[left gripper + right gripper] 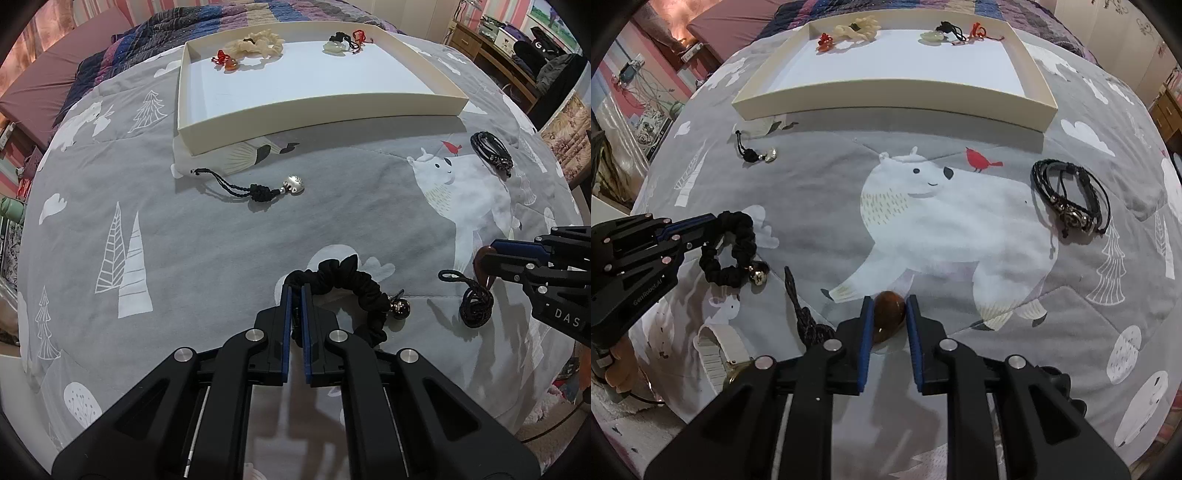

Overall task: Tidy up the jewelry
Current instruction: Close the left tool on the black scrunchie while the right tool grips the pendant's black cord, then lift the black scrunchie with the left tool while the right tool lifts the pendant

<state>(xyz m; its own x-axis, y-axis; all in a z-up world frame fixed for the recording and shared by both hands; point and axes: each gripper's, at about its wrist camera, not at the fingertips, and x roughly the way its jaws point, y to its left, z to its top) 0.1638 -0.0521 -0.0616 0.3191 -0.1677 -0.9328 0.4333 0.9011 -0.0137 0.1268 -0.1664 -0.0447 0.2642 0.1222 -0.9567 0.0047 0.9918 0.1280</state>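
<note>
Left hand-held gripper pinches a ruffled black scrunchie; right hand-held gripper clamps a glossy brown stone pendant.

Open quilt between my hand-held grippers and tray: wide lane over bear print. Obstacles: silver heart charm left of lane, black leather bracelet right. Tray front wall raised across path; tray middle bare, trinkets crowd far edge.

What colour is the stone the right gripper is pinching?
Reddish-brown oval stone, seen best in the right wrist view.
</note>
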